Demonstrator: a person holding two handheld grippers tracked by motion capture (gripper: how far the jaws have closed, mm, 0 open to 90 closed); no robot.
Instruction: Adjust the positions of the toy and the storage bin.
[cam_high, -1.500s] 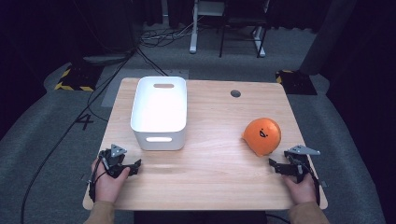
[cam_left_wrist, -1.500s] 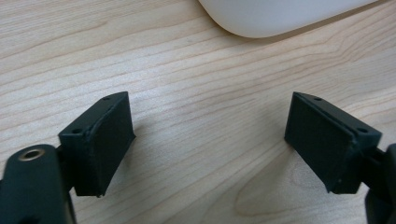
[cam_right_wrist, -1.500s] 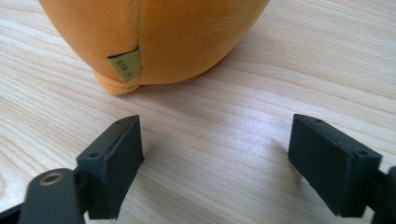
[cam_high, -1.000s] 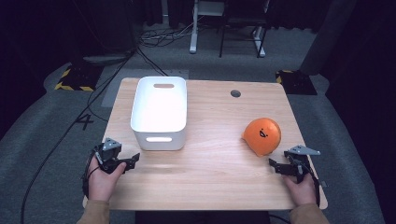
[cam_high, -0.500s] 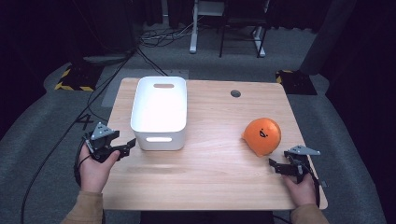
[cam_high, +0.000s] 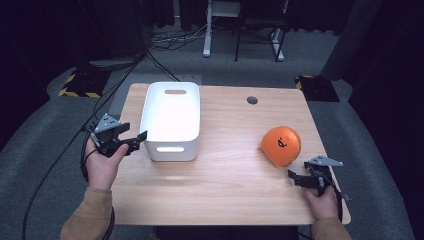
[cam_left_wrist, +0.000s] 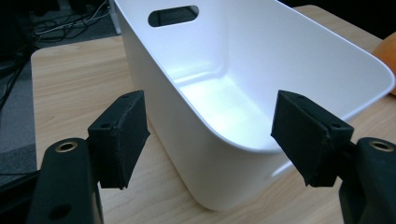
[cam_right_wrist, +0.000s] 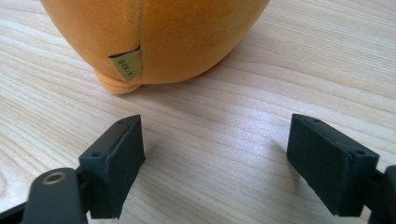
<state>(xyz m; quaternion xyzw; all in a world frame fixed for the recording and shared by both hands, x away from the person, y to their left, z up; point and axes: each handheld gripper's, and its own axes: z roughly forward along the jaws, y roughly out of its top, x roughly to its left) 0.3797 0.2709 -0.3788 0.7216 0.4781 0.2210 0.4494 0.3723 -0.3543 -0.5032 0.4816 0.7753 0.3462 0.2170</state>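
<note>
A white plastic bin (cam_high: 170, 150) with handle slots stands on the left half of the wooden table (cam_high: 225, 185). My left gripper (cam_high: 137, 141) hovers by the bin's near left corner, jaws pointing at it. In the left gripper view its jaws (cam_left_wrist: 210, 135) have just been closing a little; they stand apart on either side of the bin's corner (cam_left_wrist: 201, 154) without touching it. An orange plush ball (cam_high: 281, 145) with a small fabric tag lies at the right. Just in front of the plush (cam_right_wrist: 163, 37), my right gripper (cam_high: 295, 178) rests low over the tabletop, open (cam_right_wrist: 215, 158) and holding nothing.
A round cable hole (cam_high: 252, 100) sits in the table's far side. Behind the table are white desk legs (cam_high: 206, 30) and floor cables (cam_high: 165, 42). Yellow-black striped pads (cam_high: 75, 85) lie on the floor at both far corners.
My left hand has lifted off the table and moved forward along the bin's left side, its jaws slightly narrower. The right hand, the plush and the bin have not moved.
</note>
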